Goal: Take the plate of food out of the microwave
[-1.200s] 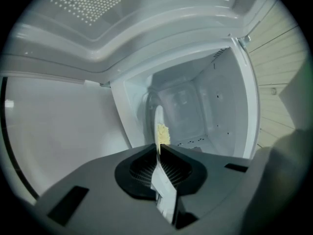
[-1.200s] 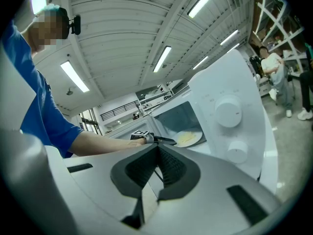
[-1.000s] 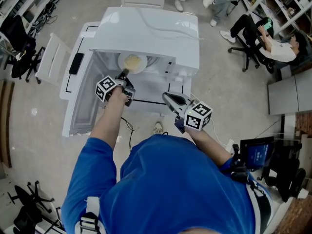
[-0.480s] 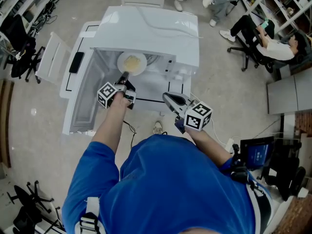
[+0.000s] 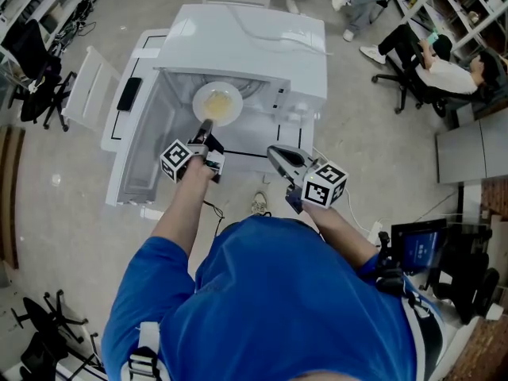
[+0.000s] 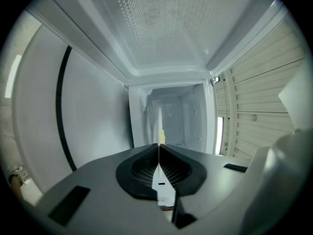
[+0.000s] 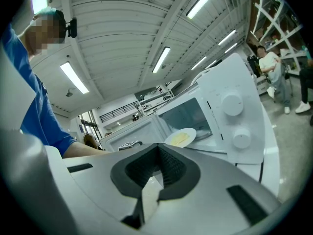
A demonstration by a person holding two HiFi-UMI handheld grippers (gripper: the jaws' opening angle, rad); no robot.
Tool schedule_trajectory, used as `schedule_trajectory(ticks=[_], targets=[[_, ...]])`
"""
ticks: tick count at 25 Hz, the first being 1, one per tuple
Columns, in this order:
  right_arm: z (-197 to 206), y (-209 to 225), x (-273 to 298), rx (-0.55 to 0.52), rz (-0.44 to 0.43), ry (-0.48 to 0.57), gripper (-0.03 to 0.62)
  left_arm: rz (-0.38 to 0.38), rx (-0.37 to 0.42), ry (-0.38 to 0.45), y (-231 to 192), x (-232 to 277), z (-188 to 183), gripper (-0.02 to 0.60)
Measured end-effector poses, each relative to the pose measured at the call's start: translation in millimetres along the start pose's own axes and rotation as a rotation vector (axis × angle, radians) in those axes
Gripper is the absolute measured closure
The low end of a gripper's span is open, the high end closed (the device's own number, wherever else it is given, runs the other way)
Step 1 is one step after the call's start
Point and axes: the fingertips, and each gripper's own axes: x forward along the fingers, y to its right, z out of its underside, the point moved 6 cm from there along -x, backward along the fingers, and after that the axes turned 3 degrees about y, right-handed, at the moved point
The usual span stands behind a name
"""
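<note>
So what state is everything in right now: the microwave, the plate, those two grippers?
Microwave door: swung open to the left.
Plate: carrying food, held by its rim at the opening of the microwave.
Left gripper: shut on the plate's rim.
Right gripper: shut, empty, short of the microwave.

The room is bright and evenly lit from above, and long ceiling strip lights (image 7: 160, 58) glare in the right gripper view. In the head view the white microwave (image 5: 254, 38) is nearly washed out and shadows stay soft. Both gripper views are round fisheye pictures with black corners and bowed lines. The microwave's cavity looks dimmer and greyer, and the tool bodies nearest the lens are soft.
</note>
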Motion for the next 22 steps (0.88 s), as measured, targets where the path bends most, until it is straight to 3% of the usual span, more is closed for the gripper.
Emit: schedule_trajectory(ticks=[22], targets=[[50.9,-66.0,-29.1,0.109,0.039,0.046,0.594,0.07,-0.056,-0.02,26.6,-157.4,16.3,0.563]])
